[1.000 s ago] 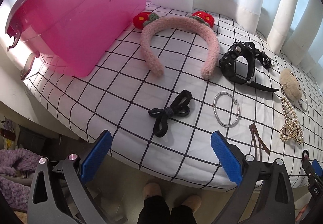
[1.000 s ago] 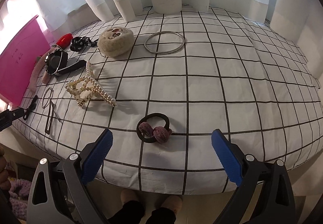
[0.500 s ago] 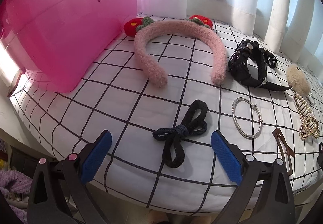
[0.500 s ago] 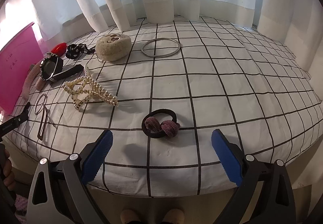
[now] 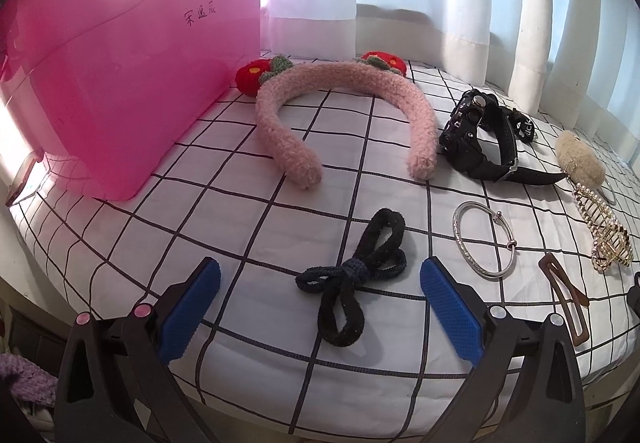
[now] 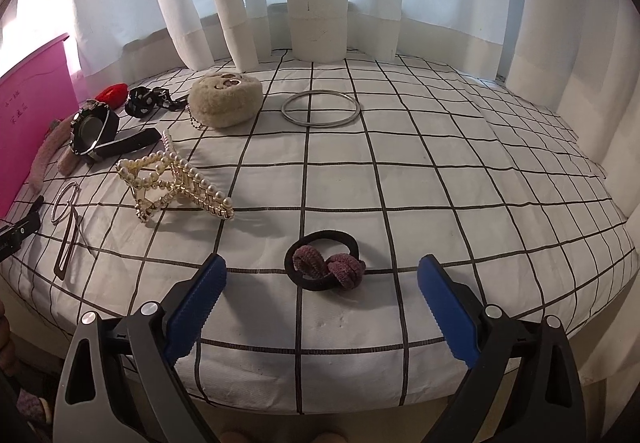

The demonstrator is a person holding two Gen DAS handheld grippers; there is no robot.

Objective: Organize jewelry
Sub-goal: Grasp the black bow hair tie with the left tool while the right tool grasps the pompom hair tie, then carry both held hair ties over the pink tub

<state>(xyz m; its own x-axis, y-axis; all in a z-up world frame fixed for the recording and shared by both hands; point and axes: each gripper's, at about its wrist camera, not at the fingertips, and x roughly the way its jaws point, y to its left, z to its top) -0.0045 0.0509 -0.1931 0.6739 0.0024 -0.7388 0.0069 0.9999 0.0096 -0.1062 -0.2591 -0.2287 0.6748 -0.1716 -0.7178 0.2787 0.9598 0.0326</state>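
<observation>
Claw on the left (image 5: 320, 283) gapes wide and empty, its blue pads straddling the dark knotted fabric hair tie (image 5: 352, 275), seemingly lined up to pinch it. Off to its left stands the translucent pink plastic bin (image 5: 132, 75), probably the destination. Fluffy pink headband (image 5: 344, 115) and black wristwatch (image 5: 480, 139) lie beyond on the checked white bedsheet (image 5: 200, 211). Right claw (image 6: 322, 283) is likewise spread, bracketing the black elastic with mauve knitted knots (image 6: 326, 263).

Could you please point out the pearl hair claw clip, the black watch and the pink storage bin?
pearl hair claw clip (image 6: 176, 183), right wrist view, pearl-lined middle.
black watch (image 5: 466, 123), left wrist view, case.
pink storage bin (image 5: 120, 75), left wrist view, front wall.
</observation>
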